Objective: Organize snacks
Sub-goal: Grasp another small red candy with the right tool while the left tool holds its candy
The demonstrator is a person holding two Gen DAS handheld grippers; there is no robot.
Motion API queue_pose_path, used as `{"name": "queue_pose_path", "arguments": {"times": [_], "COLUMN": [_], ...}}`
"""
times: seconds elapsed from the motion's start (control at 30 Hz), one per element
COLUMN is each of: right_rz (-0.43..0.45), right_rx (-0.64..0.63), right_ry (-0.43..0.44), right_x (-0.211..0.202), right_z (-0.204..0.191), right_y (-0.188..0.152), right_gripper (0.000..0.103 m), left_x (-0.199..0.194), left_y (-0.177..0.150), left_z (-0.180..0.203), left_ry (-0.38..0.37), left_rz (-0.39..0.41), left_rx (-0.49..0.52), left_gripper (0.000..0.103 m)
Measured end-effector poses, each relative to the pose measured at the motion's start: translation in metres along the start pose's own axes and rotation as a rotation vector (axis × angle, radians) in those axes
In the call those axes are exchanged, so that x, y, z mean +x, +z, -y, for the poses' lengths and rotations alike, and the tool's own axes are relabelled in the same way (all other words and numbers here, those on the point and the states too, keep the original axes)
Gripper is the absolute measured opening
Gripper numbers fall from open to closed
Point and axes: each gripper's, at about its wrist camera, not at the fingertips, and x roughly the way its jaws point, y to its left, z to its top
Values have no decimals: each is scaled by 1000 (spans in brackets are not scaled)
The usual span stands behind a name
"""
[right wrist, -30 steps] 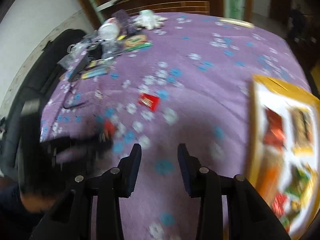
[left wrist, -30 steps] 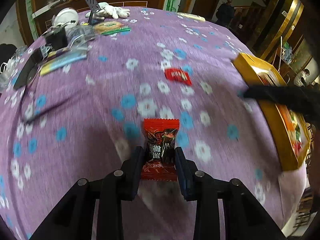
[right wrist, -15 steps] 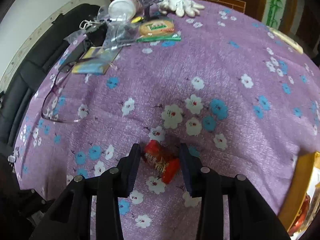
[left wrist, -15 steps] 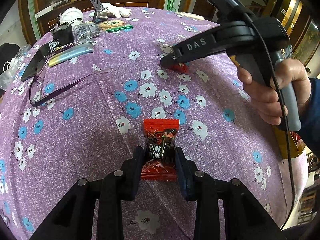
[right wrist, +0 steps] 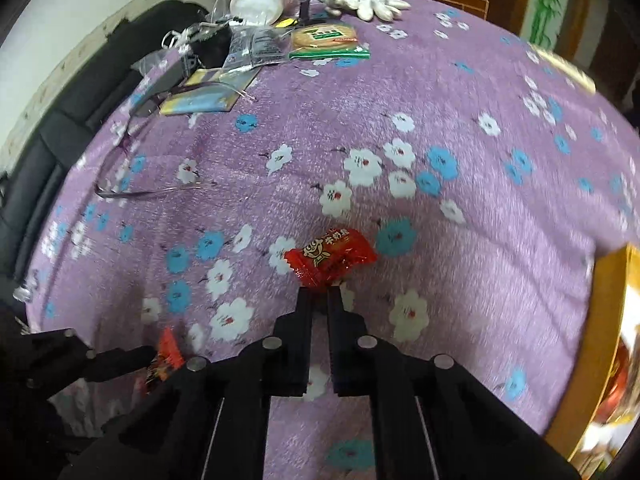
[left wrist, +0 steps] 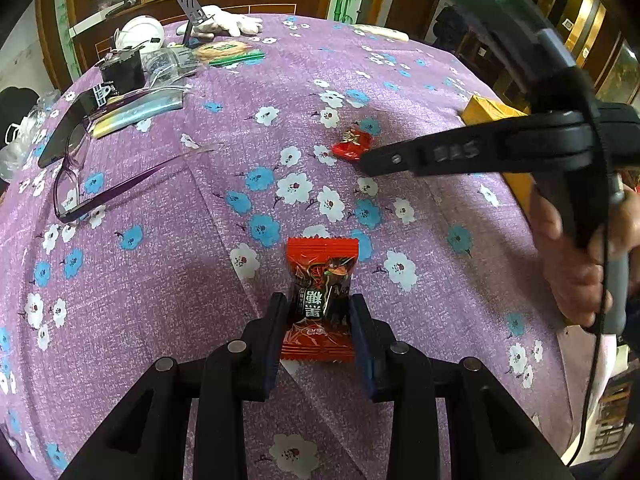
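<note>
My left gripper is shut on a red and black wrapped candy, held just above the purple flowered tablecloth. A smaller red candy lies mid-table. My right gripper points down at it, and its jaws are closing, nearly together, pinching the near edge of the wrapper. In the left wrist view the right gripper touches that small candy from the right. The right wrist view shows the left gripper with its candy at lower left.
A yellow-rimmed box of snacks sits at the right table edge. Spectacles lie at the left. A cracker packet, plastic bags, a white cup and a white glove crowd the far left. A hand holds the right gripper.
The right gripper swung in from the box side, dropped over the small red candy and its jaws narrowed from straddling it to pinching its edge. The left gripper stayed put with its candy.
</note>
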Motion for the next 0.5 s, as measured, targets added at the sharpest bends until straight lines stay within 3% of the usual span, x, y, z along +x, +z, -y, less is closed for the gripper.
{"name": "queue_pose_path", "arguments": {"times": [0.07, 0.17, 0.3, 0.43, 0.5], "right_rz": [18, 53, 42, 30, 31], "right_rx": [32, 61, 131, 178, 183], "right_ry": [22, -22, 6, -59, -97], "right_x": [-9, -17, -10, 5, 9], "right_z": [2, 3, 7, 5, 3], "right_y": [0, 4, 10, 19, 21], "right_gripper": [12, 52, 53, 53, 39], "left_x": [0, 0, 0, 0, 0], "left_y": [0, -1, 0, -1, 0], "left_z": [0, 1, 0, 0, 0], "left_ry": [2, 5, 1, 3, 4], "left_rz": [2, -2, -4, 0, 0], "left_rx": [1, 0, -5, -4, -3], "left_gripper": [33, 33, 33, 33, 33]}}
